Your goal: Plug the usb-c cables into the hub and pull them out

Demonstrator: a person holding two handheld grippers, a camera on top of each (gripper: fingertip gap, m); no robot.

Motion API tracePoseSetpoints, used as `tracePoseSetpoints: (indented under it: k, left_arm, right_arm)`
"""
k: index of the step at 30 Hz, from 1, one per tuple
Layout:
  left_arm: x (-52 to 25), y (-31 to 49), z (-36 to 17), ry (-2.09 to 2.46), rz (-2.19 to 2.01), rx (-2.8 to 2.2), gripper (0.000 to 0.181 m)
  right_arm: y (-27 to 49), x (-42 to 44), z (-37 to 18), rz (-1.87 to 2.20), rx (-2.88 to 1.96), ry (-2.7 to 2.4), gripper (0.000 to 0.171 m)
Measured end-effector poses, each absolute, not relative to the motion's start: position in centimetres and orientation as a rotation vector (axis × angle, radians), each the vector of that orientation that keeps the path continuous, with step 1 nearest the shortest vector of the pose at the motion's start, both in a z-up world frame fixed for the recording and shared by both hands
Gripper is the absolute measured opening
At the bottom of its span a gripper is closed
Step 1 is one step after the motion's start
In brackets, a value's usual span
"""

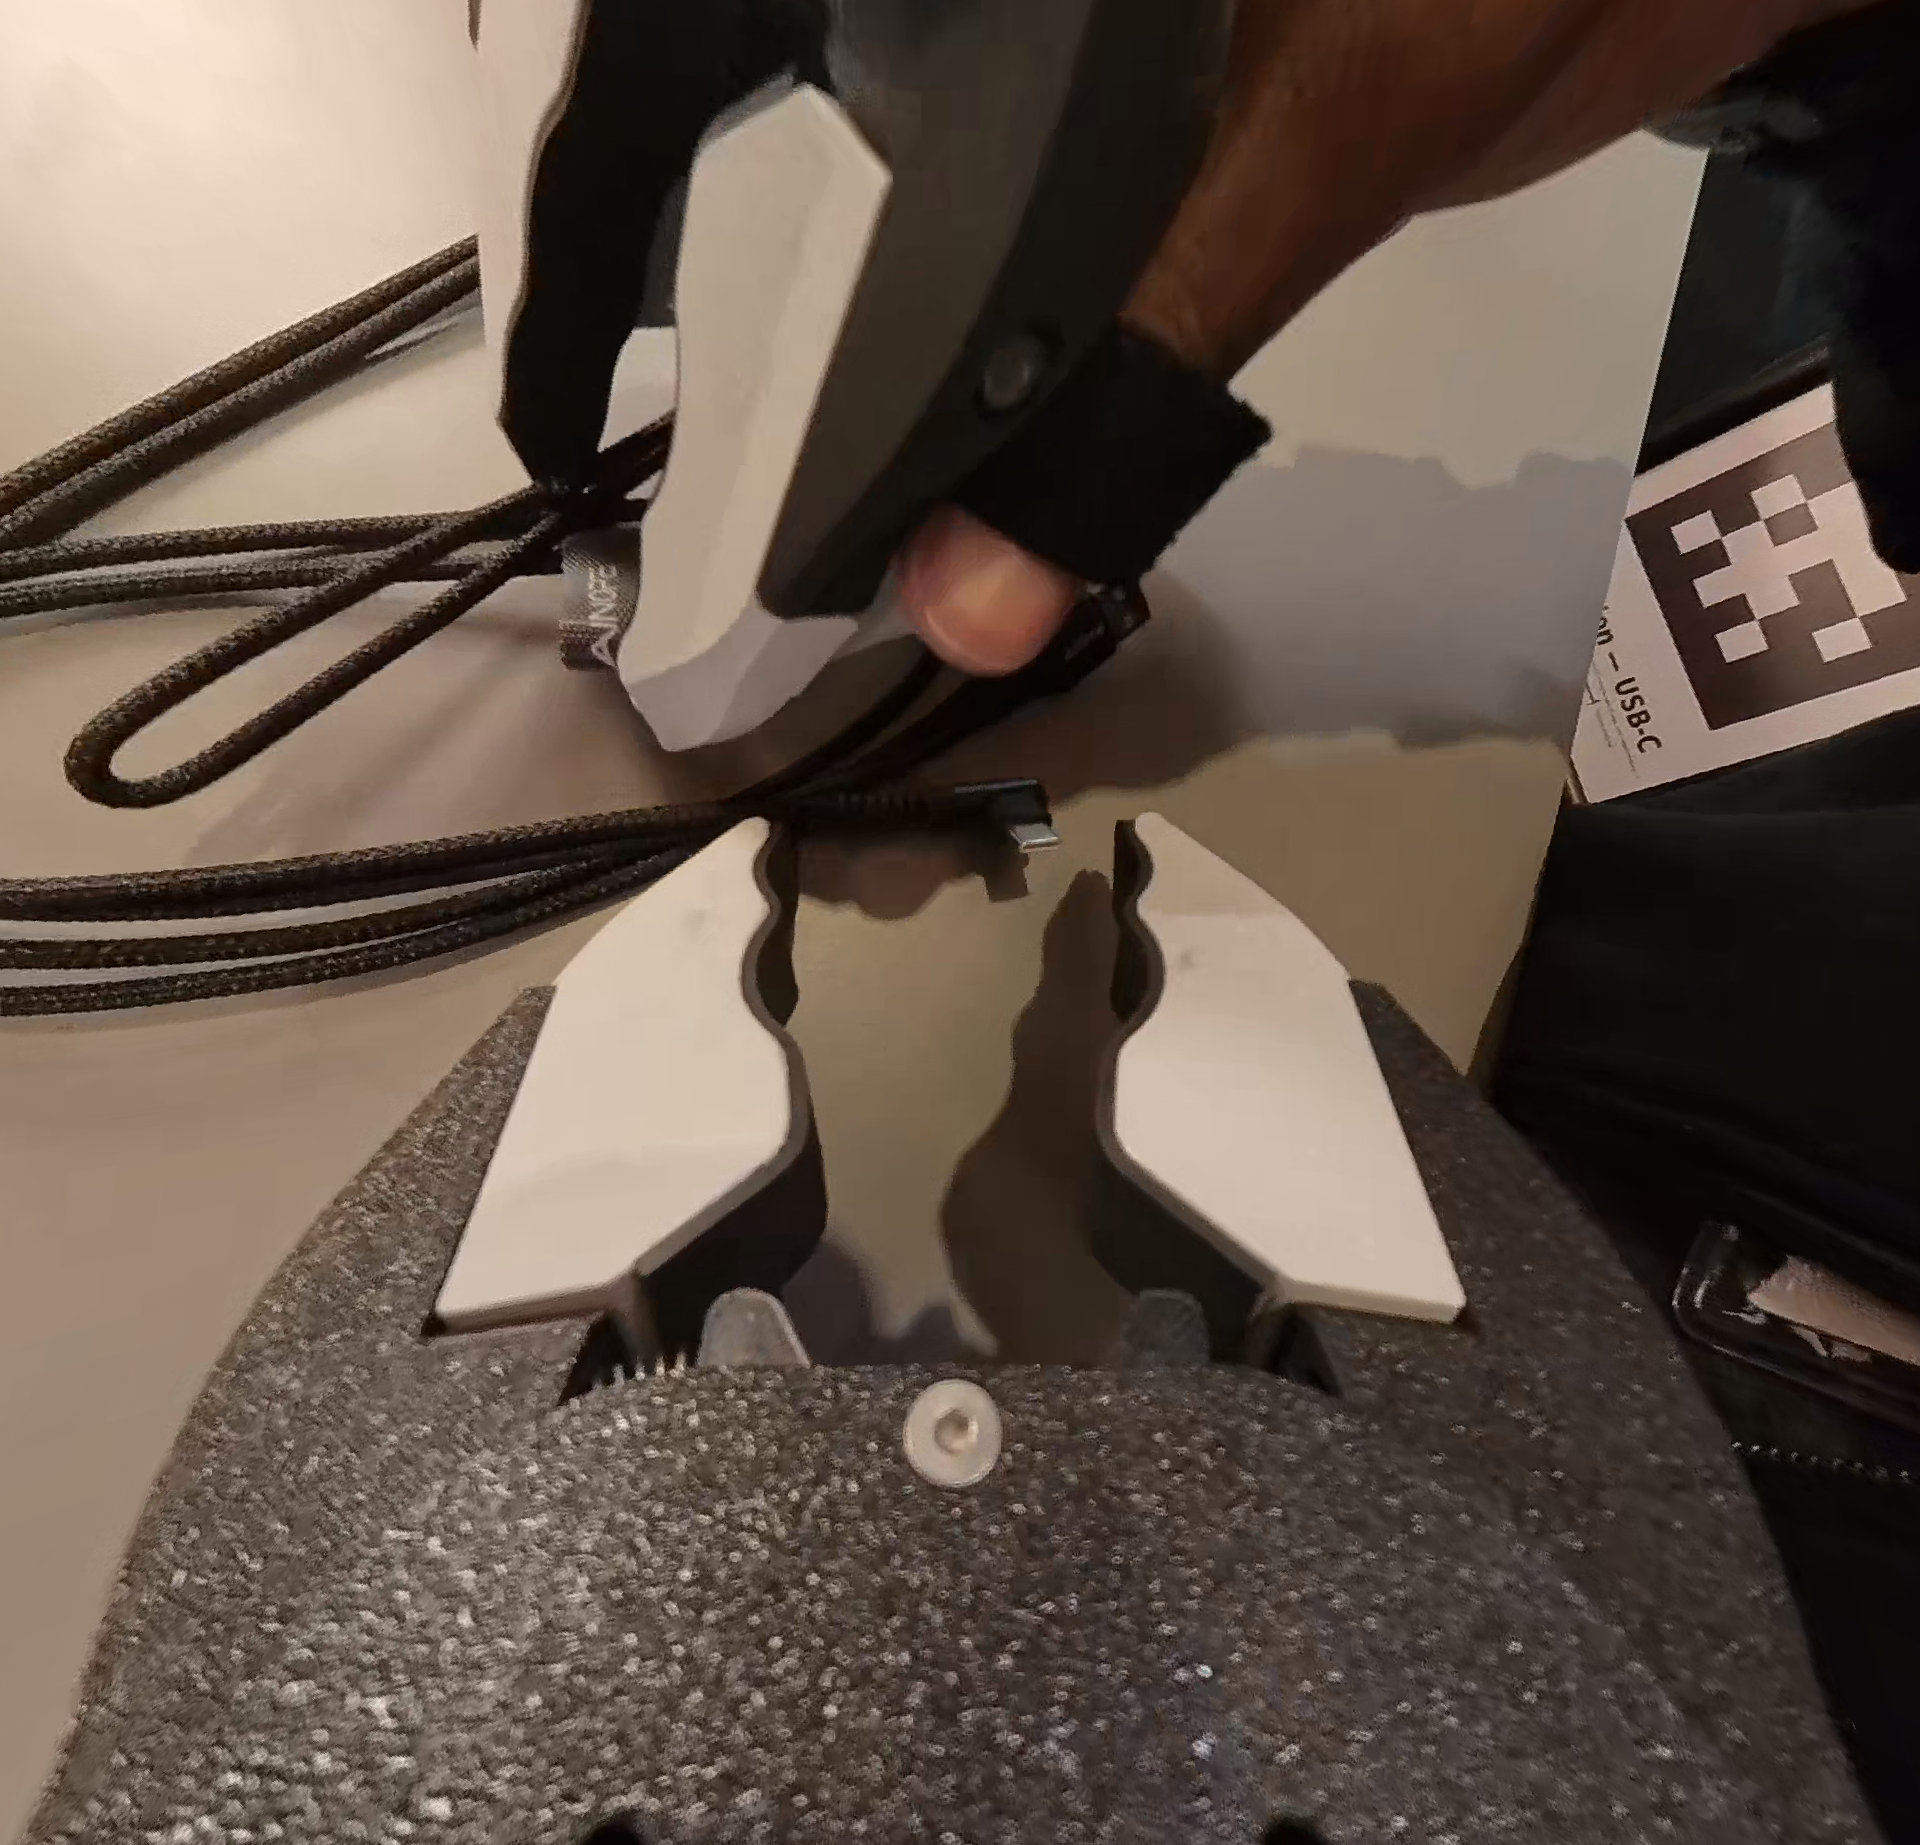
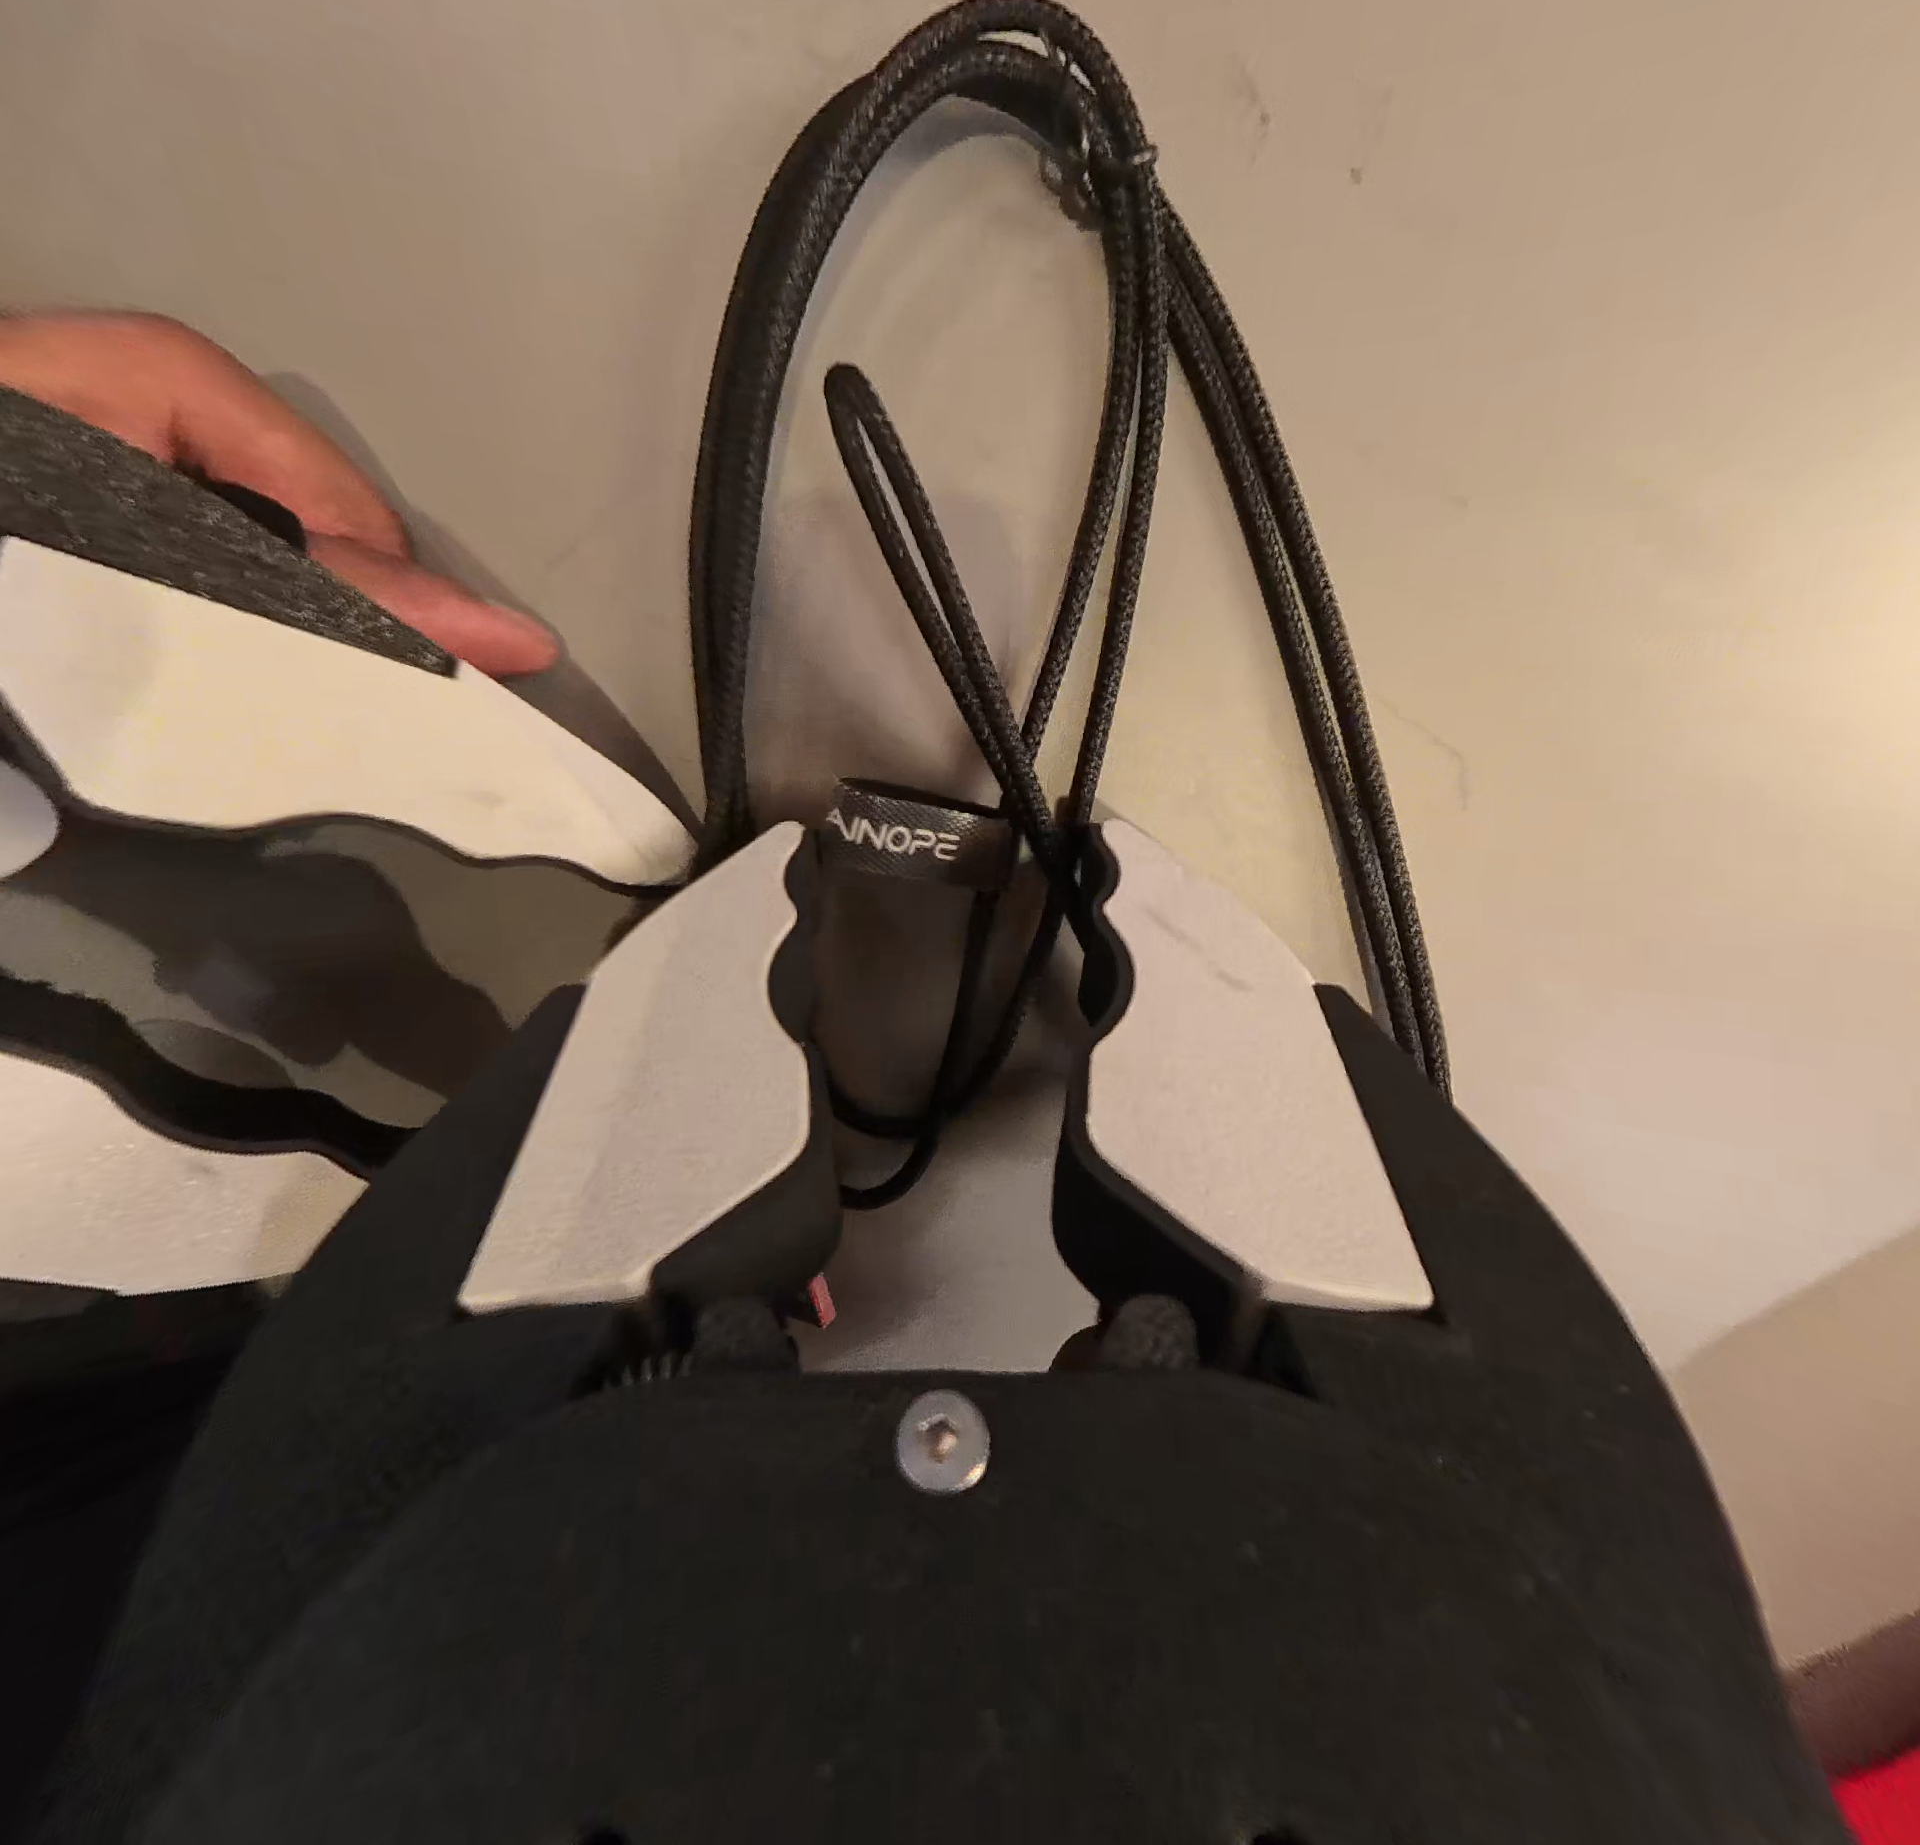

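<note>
The braided cable bundle (image 1: 312, 548) lies in loops on the pale surface (image 1: 208, 1172), and it serves as the landmark here. At the near edge of the bundle, an angled usb-c plug (image 1: 1013, 810) pokes out with its metal tip bare, just beyond the fingertips of the left gripper (image 1: 940, 839), whose jaws are spread apart and empty. The right gripper (image 2: 940, 845) comes down onto the bundle from above; its jaws are parted with loose strands and a dark strap (image 2: 909, 845) lying between them, but not pinched, so it reads as released rather than clenched. A printed card (image 1: 1756, 590) with a checker marker sits on the far side of the plug from the bundle. No hub can be made out in either view.

The cable looks light, limp and fabric-skinned, so it should sag and slide if taken mid-length, and the tied loops will likely drag along. The stiff moulded plug body is the sound place to grasp, squarely across its flat sides and clear of the metal tip, which is likely the fragile part
</note>
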State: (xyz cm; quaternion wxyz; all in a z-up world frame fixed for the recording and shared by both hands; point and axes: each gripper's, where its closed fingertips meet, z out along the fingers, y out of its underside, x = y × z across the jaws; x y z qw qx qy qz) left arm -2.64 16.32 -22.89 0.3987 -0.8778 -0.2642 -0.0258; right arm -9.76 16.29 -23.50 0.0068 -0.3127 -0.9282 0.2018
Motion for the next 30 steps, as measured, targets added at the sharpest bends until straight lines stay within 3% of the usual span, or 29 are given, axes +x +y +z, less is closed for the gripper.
tracePoseSetpoints:
  k: [11,17,30]
  left_arm:
    - [-2.5,16.3,-22.9,-0.644,-0.048,-2.224,0.060]
    - [-2.5,16.3,-22.4,-0.645,-0.089,-2.180,0.061]
    - [-3.2,15.4,-19.9,-0.658,-0.123,-1.983,0.058]
  right_arm:
    - [17.7,-11.5,-23.8,0.518,-0.959,-2.837,0.036]
    - [18.2,-11.8,-23.8,0.523,-0.911,-2.880,0.014]
    - [20.4,-12.9,-22.0,0.553,-0.649,-2.772,0.011]
